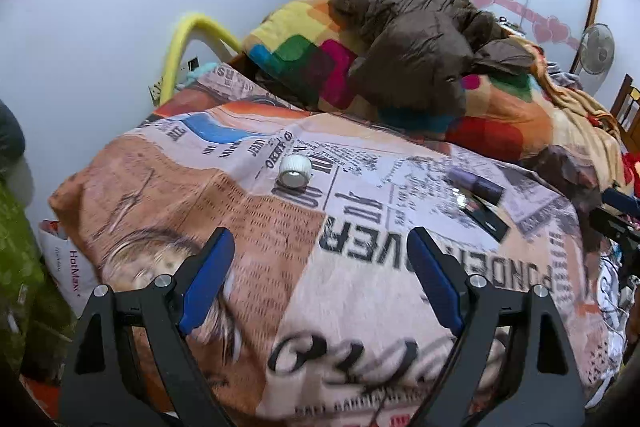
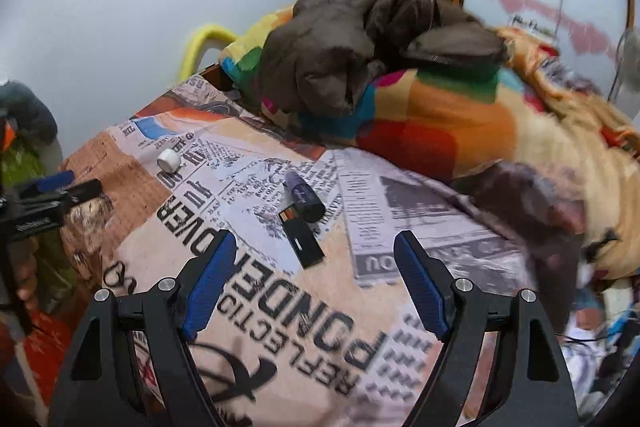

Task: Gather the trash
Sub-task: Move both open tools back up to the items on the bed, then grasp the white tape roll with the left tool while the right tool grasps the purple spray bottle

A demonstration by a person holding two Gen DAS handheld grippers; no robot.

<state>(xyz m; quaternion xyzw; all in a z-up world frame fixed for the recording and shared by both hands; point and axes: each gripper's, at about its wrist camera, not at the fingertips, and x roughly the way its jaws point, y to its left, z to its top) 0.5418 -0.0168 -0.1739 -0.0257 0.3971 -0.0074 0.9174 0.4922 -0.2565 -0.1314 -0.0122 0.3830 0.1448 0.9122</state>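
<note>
A white ribbed cap [image 1: 295, 171] lies on the newspaper-print bedsheet [image 1: 280, 267]; it also shows in the right wrist view [image 2: 169, 159]. A purple tube [image 1: 476, 182] and a flat black packet [image 1: 486, 217] lie side by side to its right, seen too in the right wrist view as the tube [image 2: 305, 195] and packet [image 2: 302, 237]. My left gripper [image 1: 322, 239] is open and empty, short of the cap. My right gripper [image 2: 316, 243] is open and empty, just in front of the black packet. The left gripper also shows at the left edge of the right wrist view [image 2: 60, 187].
A brown jacket [image 1: 420, 39] lies on a colourful checked blanket [image 1: 304, 59] at the back of the bed. A white plastic bag [image 1: 68, 263] sits on the floor left of the bed. A fan [image 1: 598, 49] stands far right, with clutter at the bed's right side.
</note>
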